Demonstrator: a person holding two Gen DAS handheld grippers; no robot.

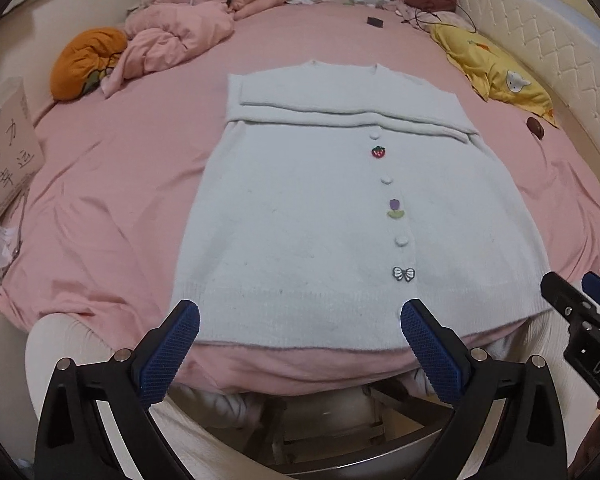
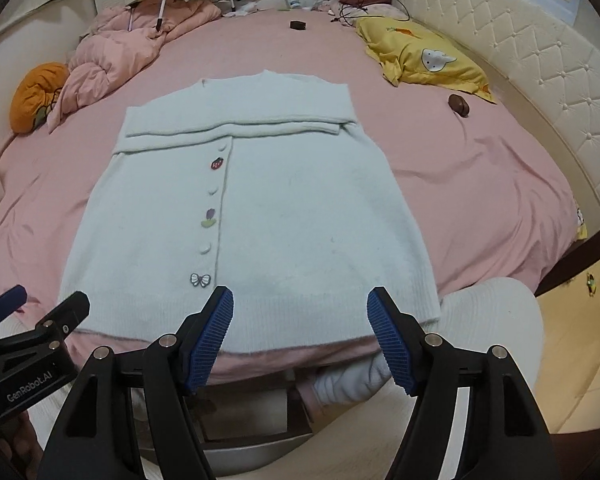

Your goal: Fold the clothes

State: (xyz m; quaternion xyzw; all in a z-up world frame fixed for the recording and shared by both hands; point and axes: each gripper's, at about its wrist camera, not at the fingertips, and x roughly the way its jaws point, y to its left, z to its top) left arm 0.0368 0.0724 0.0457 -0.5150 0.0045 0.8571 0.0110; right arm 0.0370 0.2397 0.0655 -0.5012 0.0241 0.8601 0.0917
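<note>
A pale blue cardigan (image 1: 332, 200) lies flat, front side up, on a bed covered by a pink sheet (image 1: 112, 200). Both sleeves are folded across the chest and form a horizontal band at the 12 o'clock end of the garment. The hem lies at 6 o'clock, along the near edge of the bed.

A row of buttons runs down the front. In order from 12 to 6 o'clock, the decorated ones are a strawberry button (image 1: 378, 152), a tulip button (image 1: 396, 209) and a bow button (image 1: 403, 274), with plain round buttons between them.

The left gripper (image 1: 300, 332) hangs over the hem, left of the button row. Its blue-padded fingers (image 1: 172, 352) stand wide apart and hold nothing. The right gripper (image 2: 300, 320) hangs over the hem, right of the button row. Its fingers (image 2: 210, 340) are likewise spread, with nothing between them. Whether any pad touches the fabric cannot be determined from either view. Each gripper appears at the edge of the other's view.

Surroundings, left wrist view:
- A crumpled pink blanket (image 1: 172, 36) at 11 o'clock.
- An orange cushion (image 1: 84, 62) at 10 o'clock, just beside the blanket.
- A yellow pillow (image 1: 496, 68) at 2 o'clock, against a quilted cream headboard (image 1: 540, 40).
- A small dark brown object (image 1: 535, 127) on the sheet, near the pillow.
- A cardboard box (image 1: 6, 152) with printed characters at 9 o'clock.
</note>
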